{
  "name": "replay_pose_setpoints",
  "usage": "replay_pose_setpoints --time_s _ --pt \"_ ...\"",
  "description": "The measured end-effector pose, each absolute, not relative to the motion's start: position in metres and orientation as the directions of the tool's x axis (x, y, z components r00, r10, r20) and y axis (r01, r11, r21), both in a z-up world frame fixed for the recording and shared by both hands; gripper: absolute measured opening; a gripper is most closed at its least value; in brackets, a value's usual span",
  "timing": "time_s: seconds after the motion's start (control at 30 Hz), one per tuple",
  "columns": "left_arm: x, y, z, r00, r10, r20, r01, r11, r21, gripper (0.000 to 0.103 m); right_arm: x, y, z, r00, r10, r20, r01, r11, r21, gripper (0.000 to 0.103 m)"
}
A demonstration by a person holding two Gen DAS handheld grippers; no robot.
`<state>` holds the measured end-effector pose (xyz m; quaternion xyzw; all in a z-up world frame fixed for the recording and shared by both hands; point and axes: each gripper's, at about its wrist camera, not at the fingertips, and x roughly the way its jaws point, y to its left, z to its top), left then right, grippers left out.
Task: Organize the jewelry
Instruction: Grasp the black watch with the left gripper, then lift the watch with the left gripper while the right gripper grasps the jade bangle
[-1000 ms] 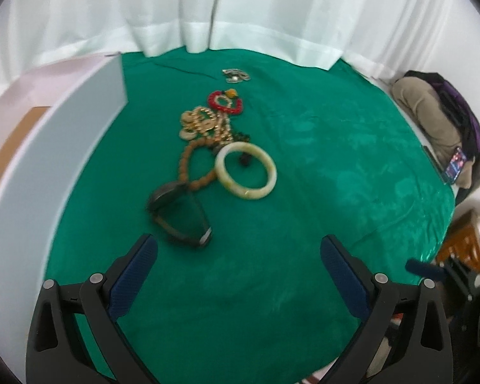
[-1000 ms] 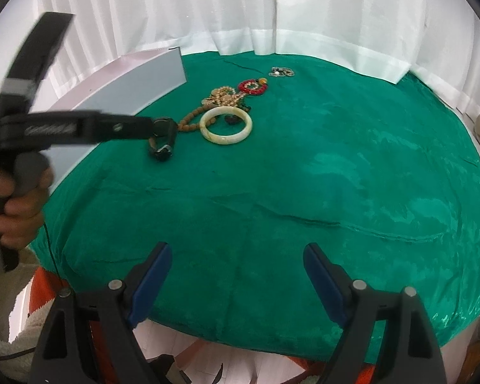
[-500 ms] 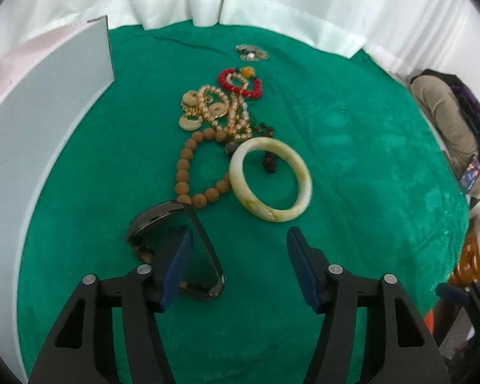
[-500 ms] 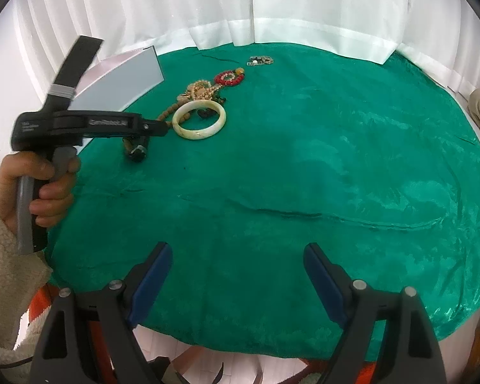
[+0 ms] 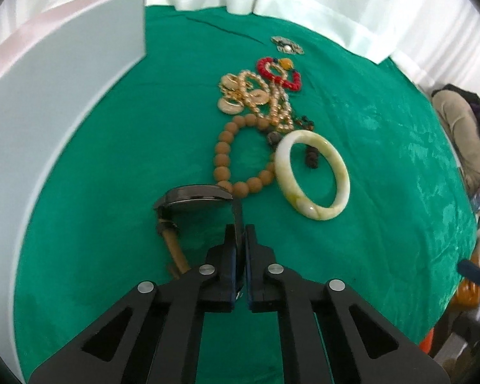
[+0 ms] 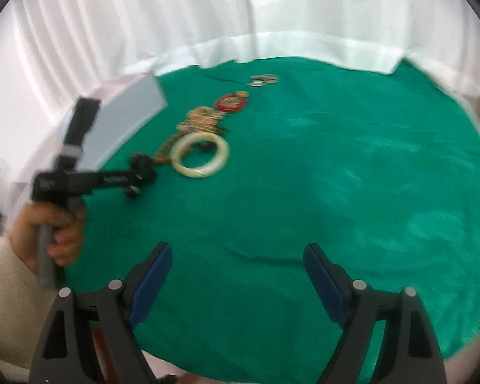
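Note:
A dark wristwatch (image 5: pixel 192 196) with a brown strap lies on the green cloth. My left gripper (image 5: pixel 240 240) is shut on its dark strap; it also shows in the right wrist view (image 6: pixel 137 176). Beyond lie a brown bead bracelet (image 5: pixel 227 160), a pale jade bangle (image 5: pixel 313 176), gold chains (image 5: pixel 256 96), a red bead bracelet (image 5: pixel 278 73) and a small silver piece (image 5: pixel 286 44). My right gripper (image 6: pixel 236 272) is open and empty above the near cloth, far from the bangle (image 6: pixel 200 155).
A white box (image 5: pixel 48 102) stands along the left of the table (image 5: pixel 384 128); it also shows in the right wrist view (image 6: pixel 128 118). White curtains hang behind. Bags and clutter (image 5: pixel 464 134) sit off the right edge.
My left gripper moved forward and down to the watch and closed on its strap. The right gripper stayed open and pulled back slightly.

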<state>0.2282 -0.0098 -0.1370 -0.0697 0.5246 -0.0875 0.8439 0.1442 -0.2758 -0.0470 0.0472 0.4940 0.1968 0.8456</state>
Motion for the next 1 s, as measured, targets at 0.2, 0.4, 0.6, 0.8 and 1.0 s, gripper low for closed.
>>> replay_pose_setpoints --time_s 0.2,0.4,0.6,0.8,1.0 --pt "0.200 0.009 -0.114 0.473 -0.198 -0.858 0.045 0.979 -0.200 0.003 0.210 -0.225 -0.056 0.303 0.527 -0.794 -0.453 0.813 0.366 0.069" --pt "0.177 0.031 -0.100 0.494 -0.185 -0.850 0.020 0.979 -0.201 0.003 0.263 -0.155 -0.079 0.219 0.496 -0.840 -0.554 0.772 0.311 0.040" --pt "0.166 0.042 -0.098 0.491 -0.184 -0.852 0.004 0.978 -0.209 0.003 0.286 -0.113 -0.109 0.151 0.388 -0.909 -0.585 0.776 0.234 0.032" --pt "0.160 0.046 -0.095 0.489 -0.183 -0.853 -0.003 0.977 -0.212 0.003 0.287 -0.101 -0.109 0.179 0.340 -0.923 -0.606 0.777 0.168 0.010" --pt "0.145 0.049 -0.068 0.525 -0.204 -0.827 0.001 0.971 -0.239 0.003 0.274 -0.122 -0.077 0.197 0.407 -0.892 -0.581 0.781 0.228 0.010"
